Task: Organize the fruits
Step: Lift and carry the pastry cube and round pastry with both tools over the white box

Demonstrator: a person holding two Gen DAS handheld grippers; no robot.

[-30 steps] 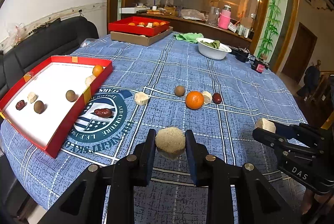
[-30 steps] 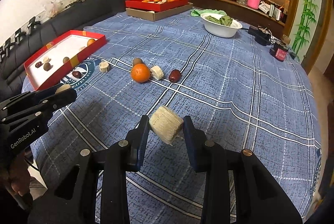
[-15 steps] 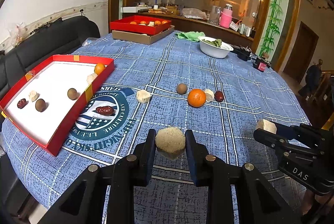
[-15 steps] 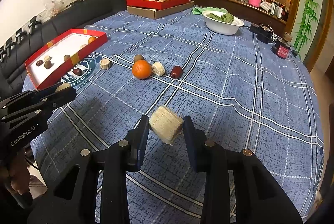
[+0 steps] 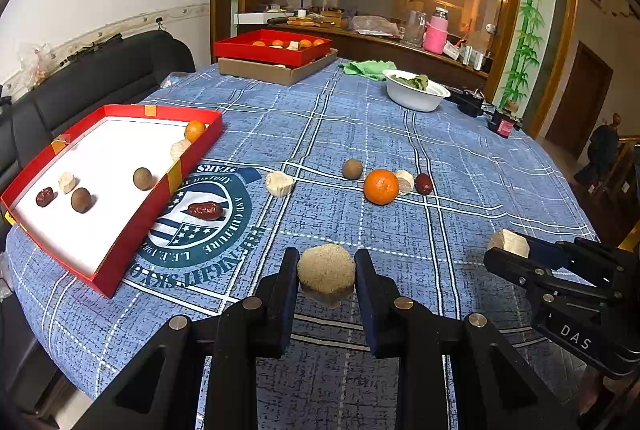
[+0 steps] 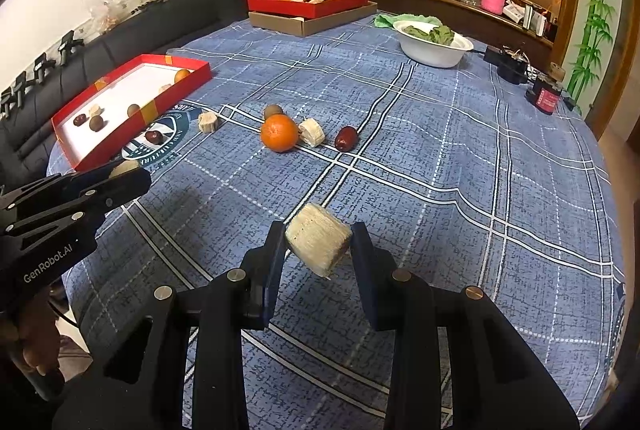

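From the left wrist I see my left gripper (image 5: 326, 280) clamped on a pale fibrous chunk (image 5: 326, 270) above the blue cloth (image 5: 460, 149), nothing changed from a second ago, so neither piece is delivered; the red tray (image 5: 120, 258) lies far left. The right wrist alone shows my right gripper (image 6: 318, 250) pinching a ribbed cane piece (image 6: 318, 240), tilted, with the orange (image 6: 279, 133) beyond

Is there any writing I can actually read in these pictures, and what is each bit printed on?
"GenRobot.AI": side of the left gripper.
"DAS": side of the right gripper.
"STARS", "AND CULTURE": upside down on the round emblem of the blue tablecloth; its other lettering is not surely readable.
Red jar label: too small to read.
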